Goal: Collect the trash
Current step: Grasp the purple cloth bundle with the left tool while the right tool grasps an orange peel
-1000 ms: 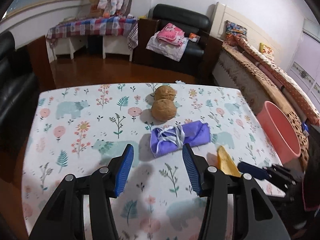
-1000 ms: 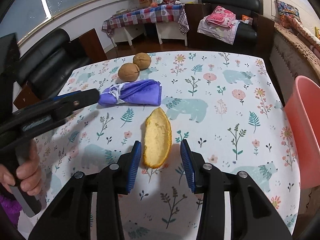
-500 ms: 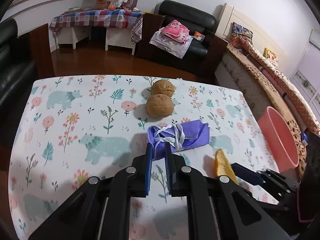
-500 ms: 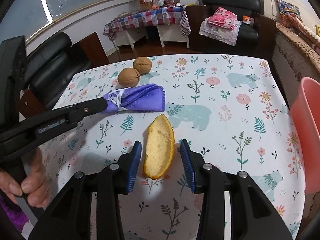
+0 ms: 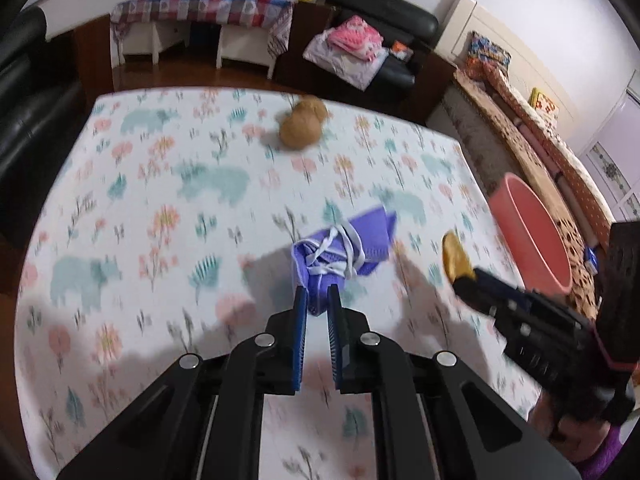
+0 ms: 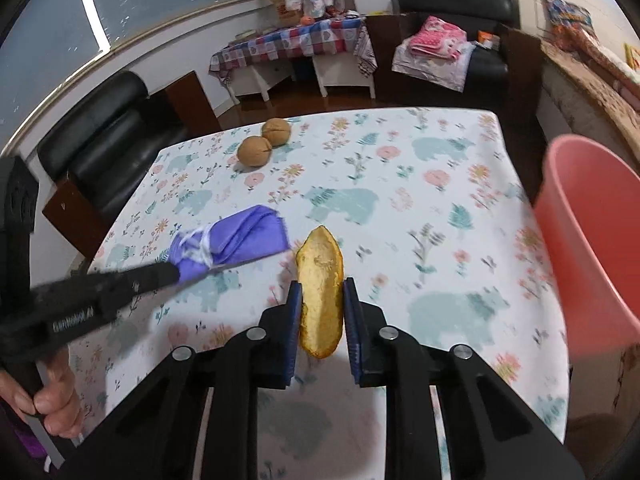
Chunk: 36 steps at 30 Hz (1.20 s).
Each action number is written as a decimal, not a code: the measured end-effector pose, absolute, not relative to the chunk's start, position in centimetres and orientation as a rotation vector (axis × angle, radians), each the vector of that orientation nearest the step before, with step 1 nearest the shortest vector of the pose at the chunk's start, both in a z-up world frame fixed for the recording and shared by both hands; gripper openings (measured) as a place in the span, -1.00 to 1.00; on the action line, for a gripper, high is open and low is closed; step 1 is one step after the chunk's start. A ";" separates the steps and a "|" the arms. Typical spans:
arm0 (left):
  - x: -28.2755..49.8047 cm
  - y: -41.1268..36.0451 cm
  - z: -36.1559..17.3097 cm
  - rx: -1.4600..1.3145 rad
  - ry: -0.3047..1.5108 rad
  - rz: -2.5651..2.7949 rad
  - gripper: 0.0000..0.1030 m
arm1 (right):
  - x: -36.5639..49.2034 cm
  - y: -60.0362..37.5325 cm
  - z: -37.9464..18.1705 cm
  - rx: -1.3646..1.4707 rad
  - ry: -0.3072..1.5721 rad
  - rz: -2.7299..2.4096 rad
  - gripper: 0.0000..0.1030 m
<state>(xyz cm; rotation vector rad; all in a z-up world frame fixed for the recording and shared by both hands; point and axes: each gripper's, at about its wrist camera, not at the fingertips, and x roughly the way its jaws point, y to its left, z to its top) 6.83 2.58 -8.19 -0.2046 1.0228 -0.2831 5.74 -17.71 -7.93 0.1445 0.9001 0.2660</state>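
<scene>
Both grippers closed since a second ago, purple face mask (image 5: 340, 256) and orange peel (image 6: 322, 296) now pinched.

Left gripper (image 5: 317, 312) clamped on mask's near end; right gripper (image 6: 322, 322), jaws just closing, clenched on peel, both just above floral tablecloth (image 6: 440, 216). Pickup step apparently done; next likely a carry rightward to pink bin (image 6: 592, 248) beside table, then release. Two walnuts (image 6: 264, 140) left behind.

Black armchair (image 6: 476, 40) with pink folded laundry (image 6: 436, 42) far ahead of the claw, checked-cloth side table (image 6: 288, 46) beyond, left
</scene>
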 end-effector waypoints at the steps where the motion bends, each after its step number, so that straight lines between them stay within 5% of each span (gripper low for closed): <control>1: 6.4 2.5 -8.2 -0.205 1.030 -0.292 -0.82 | 5.4 -18.2 -8.0 0.159 0.902 0.260 -0.59; 8: 3.1 0.8 -7.6 -0.144 1.029 -0.354 -0.76 | 3.4 -19.5 -8.5 0.192 0.900 0.250 -0.59; 17: 1.8 1.6 -3.3 -0.071 0.864 -0.351 0.02 | 2.1 -19.5 -8.6 0.198 0.863 0.269 -0.59; 36: 7.9 -2.5 -8.4 0.146 0.928 -0.334 0.04 | 2.4 -19.8 -9.0 0.210 0.825 0.256 -0.59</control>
